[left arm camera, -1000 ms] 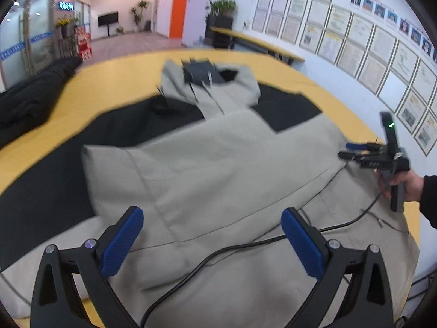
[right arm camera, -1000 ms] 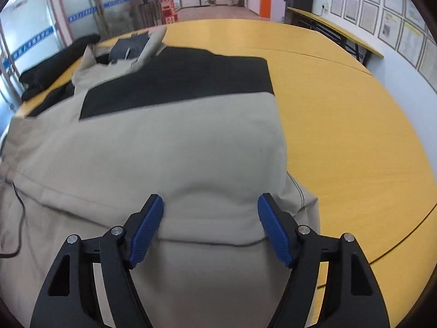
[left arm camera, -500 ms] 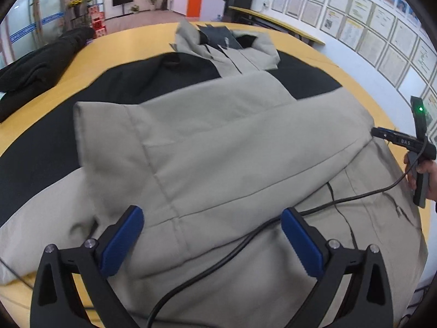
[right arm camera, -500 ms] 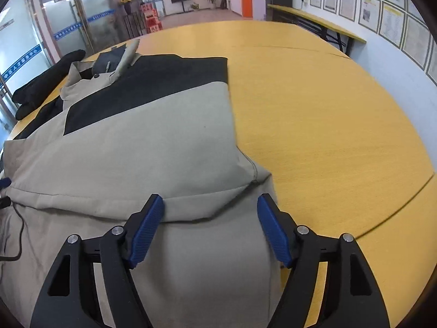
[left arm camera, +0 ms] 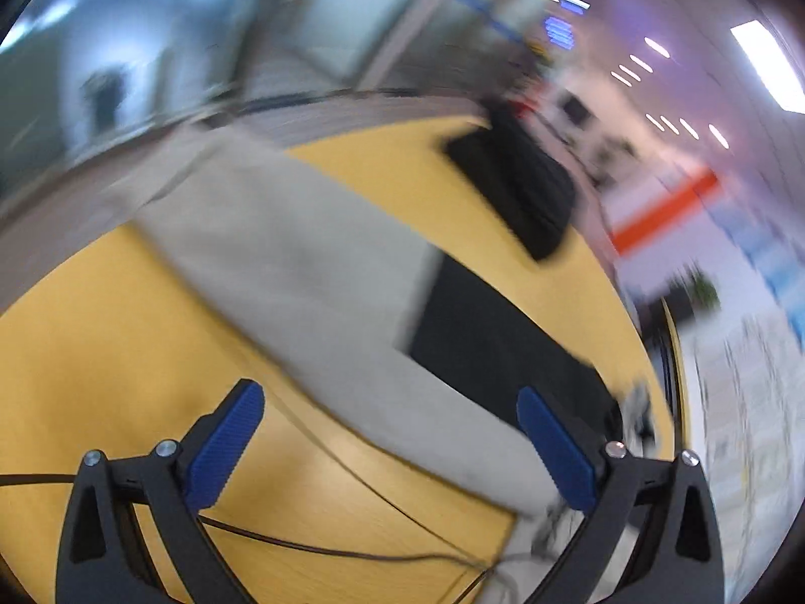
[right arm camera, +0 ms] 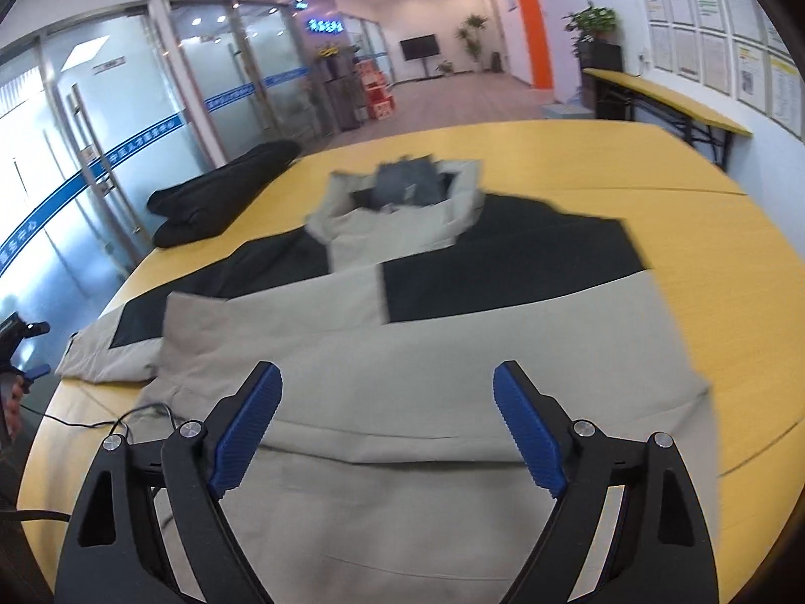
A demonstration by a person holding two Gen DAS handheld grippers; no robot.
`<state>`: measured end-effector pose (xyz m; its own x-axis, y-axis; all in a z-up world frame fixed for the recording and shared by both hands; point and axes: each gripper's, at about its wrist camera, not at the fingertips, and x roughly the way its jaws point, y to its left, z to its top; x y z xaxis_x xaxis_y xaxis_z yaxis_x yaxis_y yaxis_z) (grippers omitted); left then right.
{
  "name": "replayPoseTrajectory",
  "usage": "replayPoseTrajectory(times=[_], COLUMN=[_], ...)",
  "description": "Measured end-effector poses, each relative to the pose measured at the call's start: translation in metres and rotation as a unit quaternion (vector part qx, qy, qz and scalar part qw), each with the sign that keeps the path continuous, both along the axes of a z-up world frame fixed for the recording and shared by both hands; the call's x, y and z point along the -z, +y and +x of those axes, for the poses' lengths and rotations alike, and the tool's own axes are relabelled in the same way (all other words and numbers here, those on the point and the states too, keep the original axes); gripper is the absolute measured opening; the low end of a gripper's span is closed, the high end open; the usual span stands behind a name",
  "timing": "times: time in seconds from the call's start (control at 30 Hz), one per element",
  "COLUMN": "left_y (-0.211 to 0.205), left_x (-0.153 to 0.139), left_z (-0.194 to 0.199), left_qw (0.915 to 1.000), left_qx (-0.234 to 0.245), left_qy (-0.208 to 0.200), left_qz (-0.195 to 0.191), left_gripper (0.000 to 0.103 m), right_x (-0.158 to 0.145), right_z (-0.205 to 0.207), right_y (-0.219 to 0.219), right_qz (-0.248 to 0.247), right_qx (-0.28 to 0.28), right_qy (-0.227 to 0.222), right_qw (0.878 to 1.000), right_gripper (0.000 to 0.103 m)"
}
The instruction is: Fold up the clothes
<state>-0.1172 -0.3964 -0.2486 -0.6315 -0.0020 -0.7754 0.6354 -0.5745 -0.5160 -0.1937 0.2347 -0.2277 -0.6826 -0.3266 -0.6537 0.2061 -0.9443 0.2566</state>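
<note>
A beige and black hooded jacket (right arm camera: 453,342) lies spread on the yellow table (right arm camera: 729,231), hood at the far end. One sleeve is folded across its body. My right gripper (right arm camera: 387,423) is open and empty above the jacket's near hem. My left gripper (left arm camera: 387,448) is open and empty, off the jacket's left side, over the beige sleeve (left arm camera: 312,272) and bare table; this view is blurred. The left gripper also shows at the left edge of the right wrist view (right arm camera: 20,352).
A black garment (right arm camera: 221,191) lies at the table's far left corner. A thin black cable (right arm camera: 115,418) runs over the table edge and jacket hem. A narrow side table (right arm camera: 664,95) stands by the right wall. Glass doors stand at the left.
My left gripper has swung off the jacket's body to its left side, now facing the sleeve. My right gripper has pulled back and turned left, toward the jacket's middle.
</note>
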Motion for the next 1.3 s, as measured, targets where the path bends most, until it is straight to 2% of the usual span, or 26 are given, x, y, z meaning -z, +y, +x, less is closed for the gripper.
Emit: replayPoseTrajectory(times=[0.07,0.17,0.27,0.33,0.43,0.5,0.57,0.6,0.67,0.73,0.77,0.83,0.97,1.0,1.07,1.13,1.23,1.27,1.3], left_y=[-0.036,-0.070,-0.089,-0.091,-0.093,-0.092,-0.093,-0.093,-0.093,-0.091,-0.088,-0.074,-0.006,0.016,0.081,0.163,0.282,0.312,0.337], left_x=[0.014,0.036,0.052,0.052,0.052,0.049,0.048,0.047,0.048,0.050,0.046,0.028,-0.043,-0.062,-0.106,-0.144,-0.161,-0.159,-0.153], left_z=[0.002,-0.002,-0.008,-0.015,-0.019,-0.019,-0.015,-0.012,-0.009,-0.008,-0.007,-0.010,-0.023,-0.028,-0.042,-0.057,-0.080,-0.086,-0.090], left_qw=[0.9985,0.9958,0.9953,0.9966,0.9976,0.9980,0.9981,0.9979,0.9979,0.9977,0.9978,0.9987,0.9948,0.9918,0.9792,0.9572,0.9183,0.9088,0.9039], left_qx=[-0.048,-0.077,-0.079,-0.070,-0.057,-0.053,-0.054,-0.058,-0.061,-0.066,-0.065,-0.049,0.027,0.049,0.113,0.195,0.315,0.340,0.357], left_qy=[-0.018,-0.040,-0.043,-0.039,-0.037,-0.032,-0.031,-0.030,-0.021,-0.014,-0.008,0.012,0.090,0.109,0.158,0.205,0.238,0.239,0.234], left_qz=[0.018,0.029,0.037,0.018,0.012,0.009,0.001,0.000,0.005,0.012,0.011,-0.008,-0.041,-0.045,-0.059,-0.064,-0.036,-0.033,-0.031], left_gripper=[0.103,0.103,0.103,0.103,0.103,0.097,0.079,0.073,0.028,0.019,0.011,0.004,0.000,0.000,0.000,0.000,0.000,0.001,0.001], right_x=[0.003,0.010,0.014,0.016,0.022,0.025,0.027,0.028,0.029,0.031,0.031,0.031,0.025,0.021,0.007,-0.009,-0.032,-0.039,-0.045], right_z=[0.001,-0.004,-0.007,-0.008,-0.012,-0.013,-0.013,-0.013,-0.011,-0.009,-0.008,-0.004,0.004,0.006,0.009,0.013,0.020,0.023,0.025], right_y=[-0.028,-0.066,-0.091,-0.105,-0.112,-0.114,-0.114,-0.113,-0.112,-0.107,-0.104,-0.094,-0.072,-0.066,-0.049,-0.032,-0.005,0.007,0.020], right_qz=[-0.005,-0.004,-0.004,-0.004,-0.009,-0.014,-0.021,-0.024,-0.027,-0.029,-0.030,-0.035,-0.046,-0.051,-0.066,-0.082,-0.105,-0.110,-0.108], right_qx=[-0.021,-0.049,-0.063,-0.070,-0.066,-0.060,-0.056,-0.054,-0.051,-0.048,-0.046,-0.040,-0.029,-0.026,-0.019,-0.011,0.001,0.007,0.014], right_qy=[-0.005,-0.009,-0.015,-0.021,-0.031,-0.038,-0.044,-0.046,-0.049,-0.050,-0.051,-0.052,-0.049,-0.045,-0.028,-0.008,0.021,0.032,0.039], right_qw=[1.000,0.999,0.998,0.997,0.997,0.997,0.997,0.997,0.997,0.997,0.997,0.997,0.997,0.997,0.997,0.997,0.994,0.993,0.993], right_gripper=[0.088,0.088,0.088,0.088,0.088,0.088,0.088,0.088,0.088,0.088,0.088,0.088,0.088,0.088,0.088,0.088,0.088,0.088,0.088])
